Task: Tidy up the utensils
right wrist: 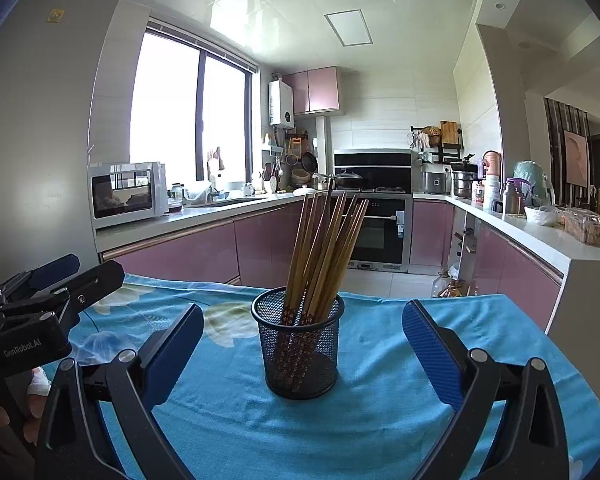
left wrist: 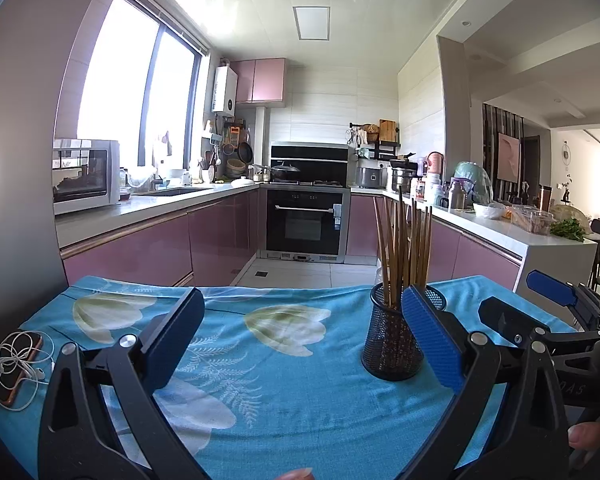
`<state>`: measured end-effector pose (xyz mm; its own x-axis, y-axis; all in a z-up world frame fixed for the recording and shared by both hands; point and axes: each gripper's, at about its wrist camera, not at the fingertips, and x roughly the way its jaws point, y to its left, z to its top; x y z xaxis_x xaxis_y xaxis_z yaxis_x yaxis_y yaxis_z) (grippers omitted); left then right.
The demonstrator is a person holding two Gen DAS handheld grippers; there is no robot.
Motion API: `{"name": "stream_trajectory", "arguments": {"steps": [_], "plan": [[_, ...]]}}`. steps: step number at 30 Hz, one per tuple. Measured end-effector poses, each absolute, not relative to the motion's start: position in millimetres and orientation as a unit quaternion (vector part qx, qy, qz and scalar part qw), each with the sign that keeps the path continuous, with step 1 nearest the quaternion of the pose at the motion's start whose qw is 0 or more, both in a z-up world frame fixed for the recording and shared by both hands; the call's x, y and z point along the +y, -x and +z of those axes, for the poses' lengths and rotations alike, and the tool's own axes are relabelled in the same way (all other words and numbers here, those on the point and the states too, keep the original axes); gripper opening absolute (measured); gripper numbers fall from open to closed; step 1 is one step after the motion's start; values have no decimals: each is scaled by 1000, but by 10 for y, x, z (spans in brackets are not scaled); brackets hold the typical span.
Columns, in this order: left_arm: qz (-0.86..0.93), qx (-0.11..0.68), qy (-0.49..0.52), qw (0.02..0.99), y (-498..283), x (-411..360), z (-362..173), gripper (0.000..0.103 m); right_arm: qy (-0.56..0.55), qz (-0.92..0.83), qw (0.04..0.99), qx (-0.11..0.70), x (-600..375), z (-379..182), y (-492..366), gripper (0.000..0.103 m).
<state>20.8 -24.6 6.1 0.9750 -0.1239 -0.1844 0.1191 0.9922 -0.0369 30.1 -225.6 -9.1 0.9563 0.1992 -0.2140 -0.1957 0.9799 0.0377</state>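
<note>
- A phone wrapped in white earphones lies at the desk's far left edge, well left of the mesh cup, likely parked clear of the work.
- The left tool hovers wide open and empty, left of the mesh cup.
- The mesh cup stands upright mid-cloth with the chopsticks fanned inside, apparently already gathered.
- The right tool faces the cup squarely, spread wide, gripping nothing.

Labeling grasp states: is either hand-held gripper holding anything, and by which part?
Nothing held. Left hand-held gripper and right hand-held gripper are both open; the chopsticks stand untouched in the mesh cup.
</note>
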Motion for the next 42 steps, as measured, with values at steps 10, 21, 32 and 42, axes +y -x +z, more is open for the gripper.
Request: {"name": "stream_trajectory", "arguments": {"steps": [10, 21, 32, 42], "plan": [[-59, 94, 13, 994, -204, -260, 63, 97, -11, 99, 989, 109, -2281, -83, -310, 96], [-59, 92, 12, 994, -194, -269, 68, 97, -11, 99, 989, 109, -2286, -86, -315, 96], [-58, 93, 11, 994, -194, -269, 65, 97, -11, 99, 989, 110, -2287, -92, -320, 96], [-58, 94, 12, 994, -192, -270, 50, 97, -11, 98, 989, 110, -2285, -90, -322, 96]]}}
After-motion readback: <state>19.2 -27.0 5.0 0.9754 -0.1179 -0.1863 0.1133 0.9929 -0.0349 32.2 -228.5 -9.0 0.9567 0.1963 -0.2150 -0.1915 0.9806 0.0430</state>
